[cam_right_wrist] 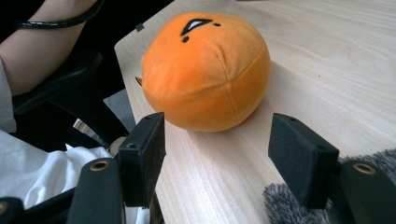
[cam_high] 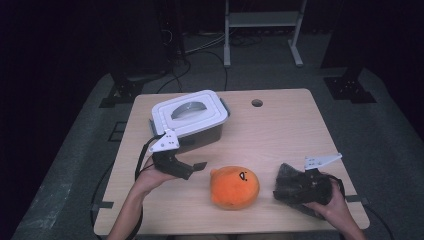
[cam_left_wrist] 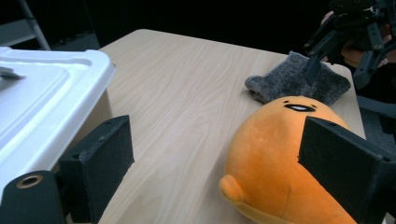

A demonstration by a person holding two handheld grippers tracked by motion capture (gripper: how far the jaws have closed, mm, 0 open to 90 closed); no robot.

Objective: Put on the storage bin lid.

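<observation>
An orange round plush toy (cam_high: 234, 186) with a small black face mark lies near the table's front edge. My left gripper (cam_high: 194, 170) sits just left of it, open. In the left gripper view the plush toy (cam_left_wrist: 275, 163) lies beside and partly behind the right-hand jaw, untouched. A grey fuzzy cloth (cam_high: 289, 179) lies to the right of the toy. My right gripper (cam_high: 281, 192) rests over the cloth, aimed at the toy. In the right gripper view the gripper (cam_right_wrist: 224, 154) is open with bare table between its jaws, the toy (cam_right_wrist: 205, 70) just beyond and the cloth (cam_right_wrist: 285, 205) below.
A grey box with a white lid (cam_high: 190, 116) stands at the table's back left, right behind my left gripper. The wooden table (cam_high: 285, 130) has a small round hole (cam_high: 257, 103) near its far edge. A metal rack's legs (cam_high: 227, 50) stand on the floor beyond.
</observation>
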